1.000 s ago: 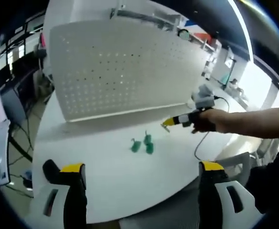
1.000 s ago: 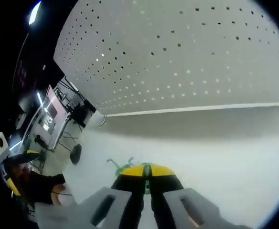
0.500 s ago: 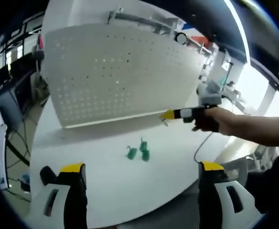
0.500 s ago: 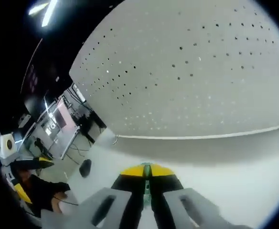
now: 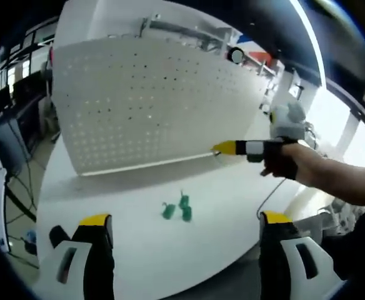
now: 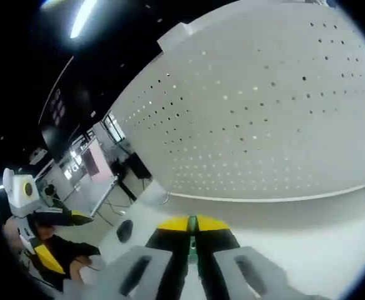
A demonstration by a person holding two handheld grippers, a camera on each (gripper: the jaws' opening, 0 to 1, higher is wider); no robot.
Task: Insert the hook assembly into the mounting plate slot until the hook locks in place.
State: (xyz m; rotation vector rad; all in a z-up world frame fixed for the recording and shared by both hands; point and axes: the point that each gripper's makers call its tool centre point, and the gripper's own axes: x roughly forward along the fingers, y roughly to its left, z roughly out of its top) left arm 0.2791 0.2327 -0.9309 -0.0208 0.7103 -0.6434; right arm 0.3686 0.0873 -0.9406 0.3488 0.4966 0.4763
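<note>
White table and perforated mounting plate in a workshop with monitors and cables behind.

The mounting plate stands upright on the white table; three green hooks lie loose before it, apart from both tools. No writing is legible. The left gripper hangs over the table's near edge, jaws wide apart and empty. The right gripper, held in a hand, pinches a green hook assembly between closed yellow-tipped jaws, near the plate's lower edge.
</note>
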